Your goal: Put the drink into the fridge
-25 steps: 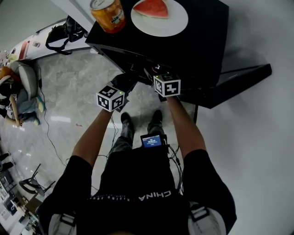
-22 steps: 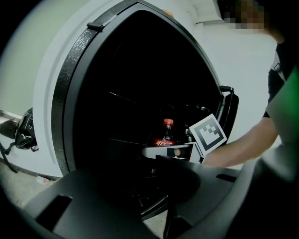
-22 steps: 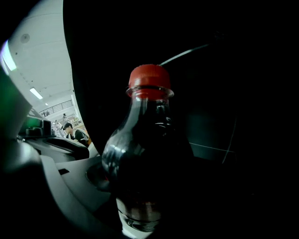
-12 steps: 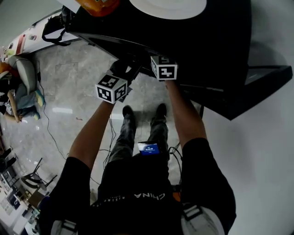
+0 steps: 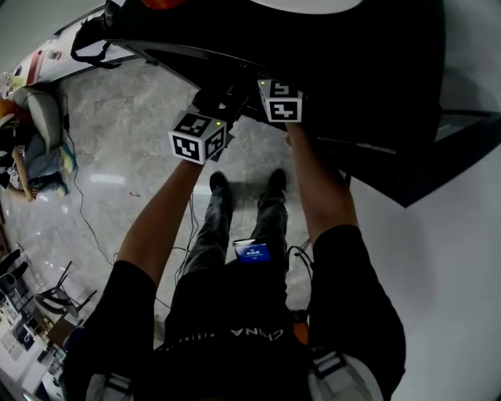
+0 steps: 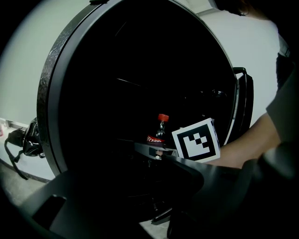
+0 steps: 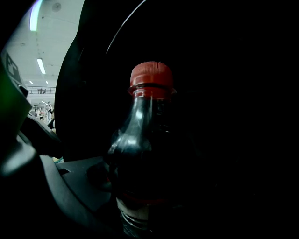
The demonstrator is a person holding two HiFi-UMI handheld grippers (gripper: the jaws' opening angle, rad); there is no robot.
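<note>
The drink is a dark cola bottle (image 7: 145, 154) with a red cap (image 7: 150, 77), upright and filling the right gripper view. My right gripper (image 7: 149, 205) is shut on its body. From the left gripper view the bottle (image 6: 160, 128) shows just beyond the right gripper's marker cube (image 6: 196, 140), in front of the dark fridge opening (image 6: 140, 79). My left gripper (image 6: 154, 186) is open. Its jaws have just been opening, and I see nothing held between them. In the head view both marker cubes (image 5: 198, 137) (image 5: 280, 100) sit at the fridge's front edge, and the fingertips are lost in shadow.
The black fridge (image 5: 352, 47) stands low, with its door (image 5: 438, 149) swung out to the right. A white plate (image 5: 313, 3) and an orange can (image 5: 160, 2) on its top are cut off by the frame. A black bag (image 5: 86, 43) and a cable lie on the floor at left.
Both grippers have moved forward, closer under the fridge's front edge. The can and the plate have slid almost out of the top of the head view.
</note>
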